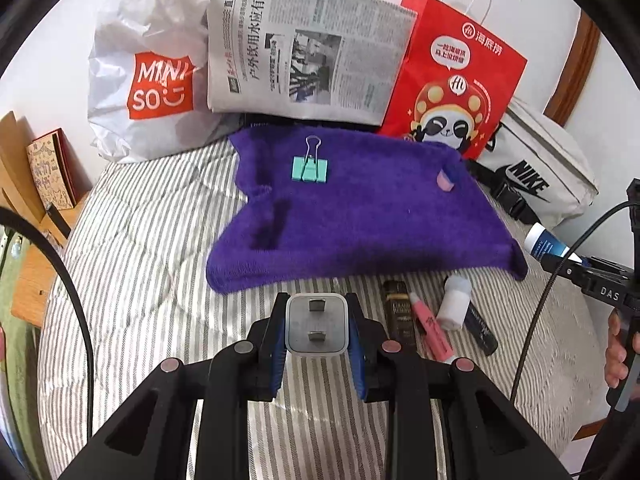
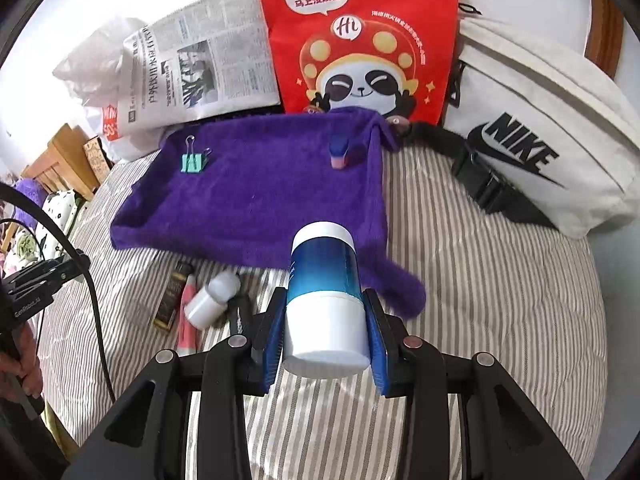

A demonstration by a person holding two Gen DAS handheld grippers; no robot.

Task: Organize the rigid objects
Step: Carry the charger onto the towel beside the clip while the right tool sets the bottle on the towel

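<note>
Above striped bedding, left hand-held gripper (image 1: 316, 330) clamps a plug (image 1: 316, 326), right hand-held gripper (image 2: 325, 330) a half-hidden, perhaps cosmetic tube (image 2: 324, 300)

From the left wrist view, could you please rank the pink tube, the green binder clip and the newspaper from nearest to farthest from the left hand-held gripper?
Measured from the left hand-held gripper, which is shut on a white plug adapter:
1. Pink tube: just to its right, on the striped bedding.
2. Green binder clip: farther ahead, on the purple towel.
3. Newspaper: farthest, propped up behind the towel.
</note>
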